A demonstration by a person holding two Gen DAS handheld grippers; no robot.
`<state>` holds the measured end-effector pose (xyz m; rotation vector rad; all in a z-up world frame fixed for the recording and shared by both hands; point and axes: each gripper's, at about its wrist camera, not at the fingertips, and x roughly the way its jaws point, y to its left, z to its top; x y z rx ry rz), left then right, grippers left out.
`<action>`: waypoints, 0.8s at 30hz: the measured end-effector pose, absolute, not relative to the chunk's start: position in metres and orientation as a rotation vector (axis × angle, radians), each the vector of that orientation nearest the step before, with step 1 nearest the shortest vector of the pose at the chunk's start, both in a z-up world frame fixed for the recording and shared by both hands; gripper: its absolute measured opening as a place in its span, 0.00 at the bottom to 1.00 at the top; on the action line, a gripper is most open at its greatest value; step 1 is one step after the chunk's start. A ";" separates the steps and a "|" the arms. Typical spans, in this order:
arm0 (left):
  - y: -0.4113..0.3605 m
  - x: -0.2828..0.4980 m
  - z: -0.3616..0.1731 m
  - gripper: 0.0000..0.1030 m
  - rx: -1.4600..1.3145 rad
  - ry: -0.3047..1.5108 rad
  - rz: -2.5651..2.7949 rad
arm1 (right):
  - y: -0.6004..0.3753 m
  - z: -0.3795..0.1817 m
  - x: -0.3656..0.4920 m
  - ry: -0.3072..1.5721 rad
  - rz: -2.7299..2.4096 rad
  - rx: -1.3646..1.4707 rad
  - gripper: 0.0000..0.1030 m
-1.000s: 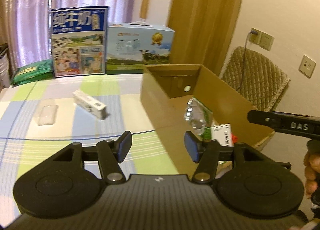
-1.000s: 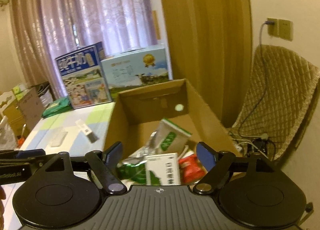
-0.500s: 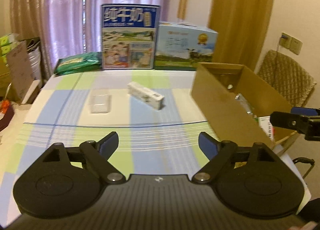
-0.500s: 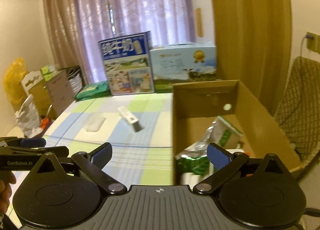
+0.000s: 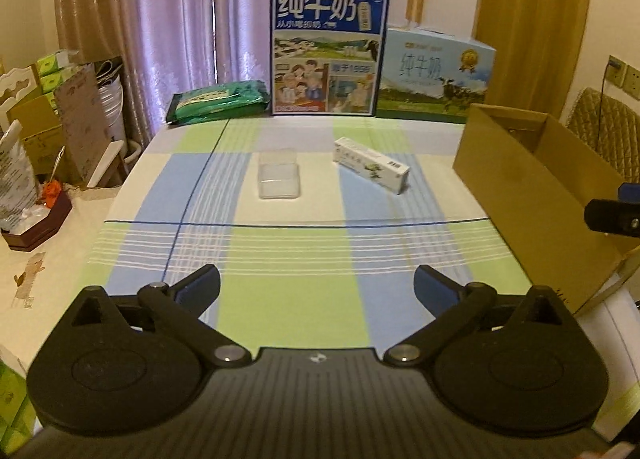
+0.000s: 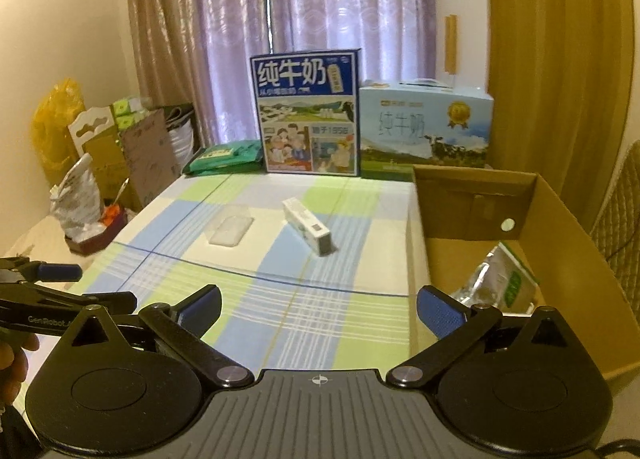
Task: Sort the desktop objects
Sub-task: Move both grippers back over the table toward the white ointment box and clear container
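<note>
Beside cardboard box — bare checked tablecloth

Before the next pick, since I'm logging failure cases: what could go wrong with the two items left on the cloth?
1. The clear plastic case is flat and see-through on the tablecloth; the open left gripper could misjudge its edges or slide off.
2. The white carton lies skewed, so the fingers may catch a corner and spin it.
3. The cardboard box has a tall wall; a low carry could hit it.
</note>
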<state>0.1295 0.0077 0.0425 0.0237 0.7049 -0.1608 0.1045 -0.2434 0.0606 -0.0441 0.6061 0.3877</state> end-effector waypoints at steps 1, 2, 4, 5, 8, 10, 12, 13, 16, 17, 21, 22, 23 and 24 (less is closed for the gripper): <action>0.010 0.130 0.041 0.98 0.023 0.706 -0.159 | -0.241 0.060 0.105 0.607 0.393 -0.049 0.98; 0.012 0.132 0.040 0.98 0.021 0.706 -0.159 | -0.237 0.059 0.106 0.610 0.399 -0.055 0.98; 0.017 0.135 0.039 0.98 0.019 0.704 -0.160 | -0.230 0.056 0.109 0.616 0.408 -0.070 0.98; 0.020 0.137 0.038 0.98 0.019 0.705 -0.159 | -0.227 0.055 0.110 0.619 0.413 -0.074 0.98; 0.025 0.145 0.035 0.98 0.023 0.706 -0.156 | -0.219 0.050 0.118 0.627 0.427 -0.083 0.98; 0.028 0.152 0.034 0.98 0.030 0.706 -0.153 | -0.213 0.045 0.124 0.633 0.436 -0.093 0.98; 0.031 0.159 0.032 0.98 0.035 0.705 -0.157 | -0.207 0.039 0.133 0.641 0.444 -0.106 0.98; 0.033 0.164 0.030 0.98 0.038 0.706 -0.158 | -0.204 0.036 0.137 0.644 0.446 -0.111 0.98; 0.035 0.181 0.024 0.98 0.049 0.707 -0.167 | -0.196 0.028 0.155 0.651 0.461 -0.124 0.98; 0.035 0.187 0.022 0.98 0.055 0.708 -0.170 | -0.194 0.024 0.163 0.654 0.462 -0.131 0.98; 0.033 0.215 0.009 0.98 0.106 0.714 -0.177 | -0.185 0.012 0.192 0.669 0.450 -0.147 0.98; 0.032 0.222 0.005 0.98 0.117 0.716 -0.179 | -0.184 0.008 0.199 0.669 0.441 -0.150 0.98; 0.031 0.230 0.001 0.98 0.123 0.719 -0.183 | -0.182 0.005 0.206 0.669 0.433 -0.154 0.98; 0.031 0.237 -0.003 0.98 0.126 0.722 -0.187 | -0.181 0.000 0.215 0.672 0.429 -0.155 0.98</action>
